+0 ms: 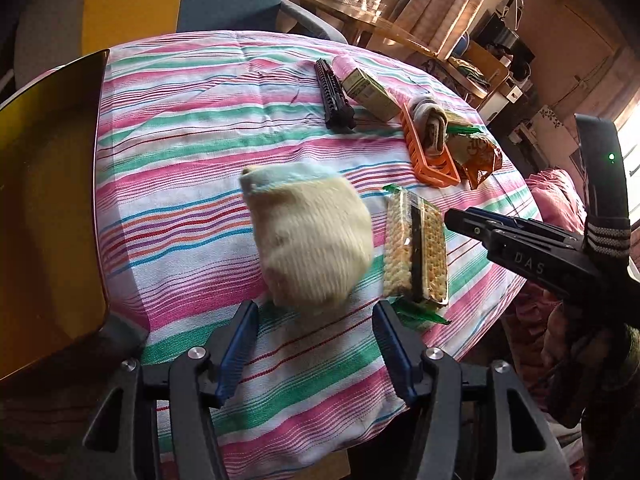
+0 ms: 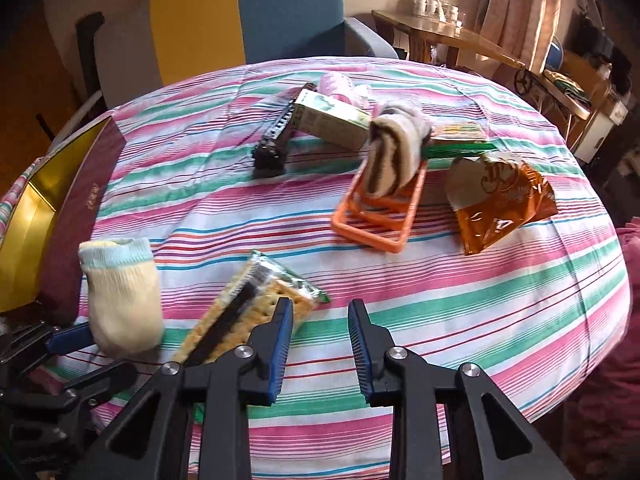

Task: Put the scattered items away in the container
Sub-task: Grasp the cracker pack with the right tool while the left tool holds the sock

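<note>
A cream sock [image 1: 308,240] with a pale blue cuff lies on the striped cloth just ahead of my left gripper [image 1: 316,320]. That gripper is open, and the sock's near end sits at its fingertips without being pressed. To the sock's right lies a cracker packet [image 1: 416,248]. My right gripper [image 2: 320,312] hovers at that packet's [image 2: 248,304] right edge. Its jaws stand a narrow gap apart with only cloth showing between them. The container, a maroon box with a gold lining [image 1: 48,200], stands at the table's left edge [image 2: 88,208].
Farther back lie a black comb-like bar [image 2: 276,140], a green carton [image 2: 332,120], an orange rack [image 2: 380,216] bearing a rolled brown-and-white sock [image 2: 396,152], and an orange snack bag [image 2: 500,200]. A blue chair [image 2: 292,8] stands behind the table.
</note>
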Demonstrator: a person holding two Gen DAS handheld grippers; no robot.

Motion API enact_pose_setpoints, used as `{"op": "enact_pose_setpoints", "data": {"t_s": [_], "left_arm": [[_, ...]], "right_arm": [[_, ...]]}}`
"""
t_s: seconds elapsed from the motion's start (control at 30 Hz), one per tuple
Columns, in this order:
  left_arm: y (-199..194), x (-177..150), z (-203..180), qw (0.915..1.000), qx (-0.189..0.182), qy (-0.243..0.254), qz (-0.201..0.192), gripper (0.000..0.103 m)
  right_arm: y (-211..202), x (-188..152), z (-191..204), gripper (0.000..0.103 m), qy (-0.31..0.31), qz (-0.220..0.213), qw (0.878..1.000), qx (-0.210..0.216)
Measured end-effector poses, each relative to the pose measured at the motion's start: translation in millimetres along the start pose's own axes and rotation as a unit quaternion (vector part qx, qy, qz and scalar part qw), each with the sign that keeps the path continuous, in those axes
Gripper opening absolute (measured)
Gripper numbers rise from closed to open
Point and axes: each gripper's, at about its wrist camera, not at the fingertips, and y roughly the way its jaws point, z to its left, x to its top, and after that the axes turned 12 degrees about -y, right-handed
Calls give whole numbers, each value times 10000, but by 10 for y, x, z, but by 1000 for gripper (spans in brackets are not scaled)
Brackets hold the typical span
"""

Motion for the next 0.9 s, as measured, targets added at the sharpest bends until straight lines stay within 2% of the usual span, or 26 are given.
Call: {"op": "enact_pose_setpoints", "data": {"t_s": [0.03, 0.07, 0.1, 0.13, 0.17, 0.27, 0.4, 0.47, 0.57, 0.7, 0.83, 0.9], "left_arm": [[2, 0, -1, 10000, 9, 3, 2, 60], [2, 2, 0, 10000, 9, -6, 4, 60], [3, 6, 1, 10000, 6, -20, 6, 60], [2, 5, 0, 10000, 7, -17, 6, 60], [2, 2, -3, 10000, 10, -6, 7, 60], [-1, -8, -9, 10000, 20, 26, 8, 60], [-10, -10, 2, 10000, -20, -6, 14, 60], [-14, -6, 10, 10000, -41, -33, 19, 60], [-20, -8, 13, 10000, -57, -20, 20, 60], [-32, -5, 15, 9999, -130, -16, 18, 60], [-76, 9, 6, 9991, -425, -53, 15, 60], [-105, 34, 5, 9987, -502, -78, -20, 60]], "right_arm": [[-13, -5, -64, 31, 67, 49, 9999, 56], [-33, -11, -117, 38, 214, 52, 9996, 183], [-55, -26, -158, 62, 420, 68, 9985, 343], [-73, -42, -177, 69, 626, 88, 9968, 498], [-79, -54, -153, 72, 774, 86, 9951, 611], [-67, -77, -23, 72, 1107, 93, 9904, 823], [46, -10, 243, 71, 1127, 250, 9908, 707], [117, 37, 377, 70, 925, 369, 9932, 596], [126, 56, 491, 60, 454, 326, 9980, 289], [103, 33, 282, 57, 266, 314, 9989, 215], [99, -58, -82, 58, 330, 393, 9970, 575], [84, -115, -236, 63, 557, 322, 9945, 827]]}}
